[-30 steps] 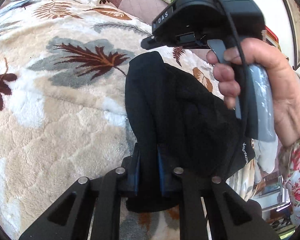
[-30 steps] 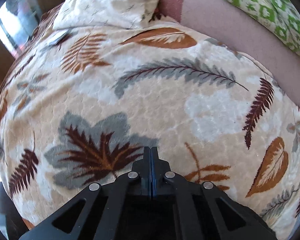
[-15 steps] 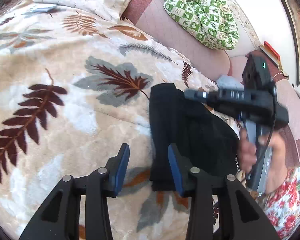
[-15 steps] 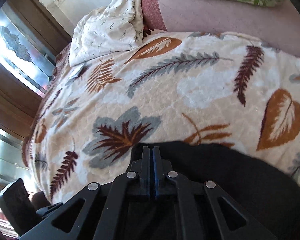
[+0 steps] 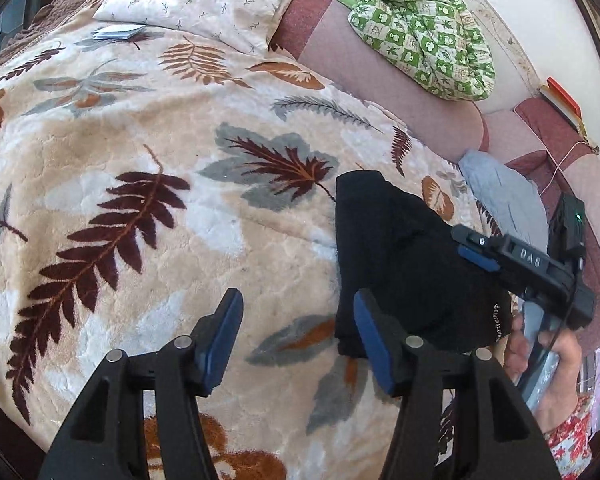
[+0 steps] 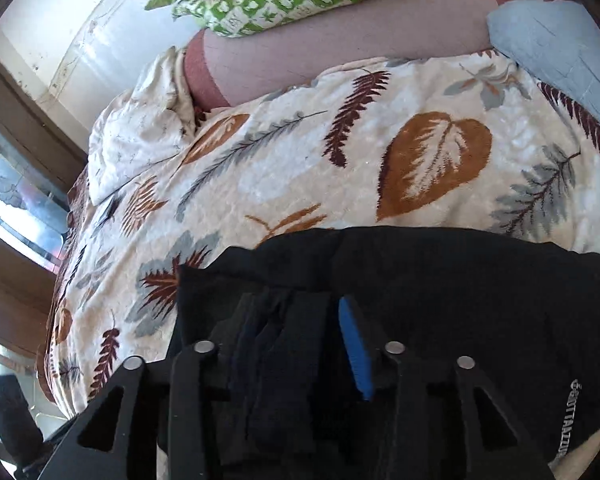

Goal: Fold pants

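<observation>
Black pants [image 5: 404, 264], folded compact on blanket [image 5: 148, 152], just right of wide-open, empty left gripper [image 5: 298, 336]; right gripper [image 6: 300, 344] parted directly over the bundle, holding nothing; risk: a fingertip snagging a layer, undoing the fold.

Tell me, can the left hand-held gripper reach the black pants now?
Probably yes. The left hand-held gripper is open just beside the folded black pants, with only leaf-patterned blanket between; the right hand-held gripper hangs over their far side.
</observation>
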`<state>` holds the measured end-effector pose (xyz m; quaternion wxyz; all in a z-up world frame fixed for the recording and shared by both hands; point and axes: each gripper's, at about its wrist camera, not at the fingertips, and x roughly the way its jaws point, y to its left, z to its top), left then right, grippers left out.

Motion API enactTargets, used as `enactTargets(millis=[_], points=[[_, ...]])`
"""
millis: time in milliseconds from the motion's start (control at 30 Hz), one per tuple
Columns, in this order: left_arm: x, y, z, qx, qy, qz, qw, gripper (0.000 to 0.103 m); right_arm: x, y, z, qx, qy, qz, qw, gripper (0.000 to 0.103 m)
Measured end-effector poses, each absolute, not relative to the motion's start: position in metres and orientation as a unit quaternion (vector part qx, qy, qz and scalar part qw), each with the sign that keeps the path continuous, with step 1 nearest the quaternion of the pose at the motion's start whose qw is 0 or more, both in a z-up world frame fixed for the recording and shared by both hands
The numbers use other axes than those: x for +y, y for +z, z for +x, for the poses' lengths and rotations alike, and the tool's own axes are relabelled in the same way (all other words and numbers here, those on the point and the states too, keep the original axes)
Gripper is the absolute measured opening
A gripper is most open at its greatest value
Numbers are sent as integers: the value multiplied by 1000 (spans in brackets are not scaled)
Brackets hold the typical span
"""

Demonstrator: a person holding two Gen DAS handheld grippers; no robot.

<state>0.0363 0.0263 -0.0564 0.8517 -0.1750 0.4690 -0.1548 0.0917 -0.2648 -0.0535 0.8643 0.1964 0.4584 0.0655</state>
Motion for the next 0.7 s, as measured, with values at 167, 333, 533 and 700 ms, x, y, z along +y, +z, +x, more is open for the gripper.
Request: enactTargets(millis=[167, 333, 533, 700], points=[[16, -50, 28, 465, -156, -146, 859, 57, -242, -70, 59, 477, 49, 101, 872, 53], [9, -48, 19, 468, -154, -116, 862, 60, -269, -83, 32, 467, 16, 140, 873, 54], [0, -50, 16, 477, -151, -104, 860, 61, -281, -75, 8, 451, -12, 155, 879, 68], [-11, -48, 11, 478, -156, -87, 860, 61, -273, -57, -5, 395, -10, 154, 906, 70]])
